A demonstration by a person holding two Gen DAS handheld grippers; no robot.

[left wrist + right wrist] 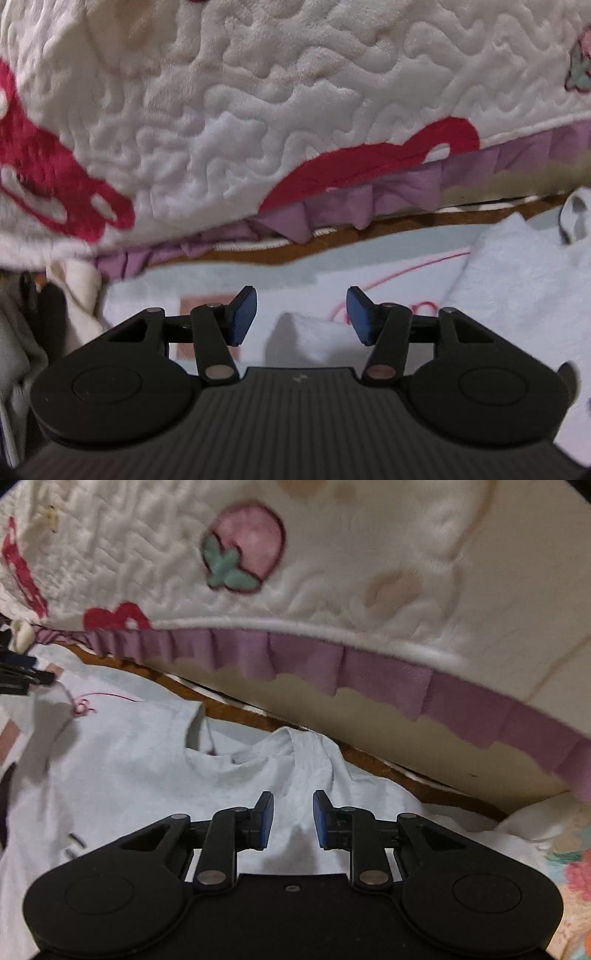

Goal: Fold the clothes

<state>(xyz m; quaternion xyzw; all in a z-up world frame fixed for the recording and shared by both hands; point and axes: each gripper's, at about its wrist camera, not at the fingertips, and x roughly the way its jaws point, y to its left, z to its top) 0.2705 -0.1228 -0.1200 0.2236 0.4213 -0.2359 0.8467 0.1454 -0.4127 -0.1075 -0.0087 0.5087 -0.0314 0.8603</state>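
Both grippers sit apart over the cloth: left gripper point(301, 314) spread wide, right gripper point(293, 819) narrower, neither gripping anything. Quilted white blanket point(258, 110) with a purple frill point(369, 668) fills the top, edges cut off. Pale blue shirt point(147, 768) lies rumpled across the lower frame, its pink embroidery point(417, 273) blurry and partly hidden.

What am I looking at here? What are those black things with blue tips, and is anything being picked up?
Each picture comes from a camera on a hand-held claw, looking along its two fingers; a person holds one per hand. The left claw and right claw are both open, holding nothing. Under them lies a pale blue garment with pink stitching, spread out for folding; a raised fold of it sits between each claw's blue pads. Behind hangs a white quilted blanket with a purple frill and a strawberry patch.
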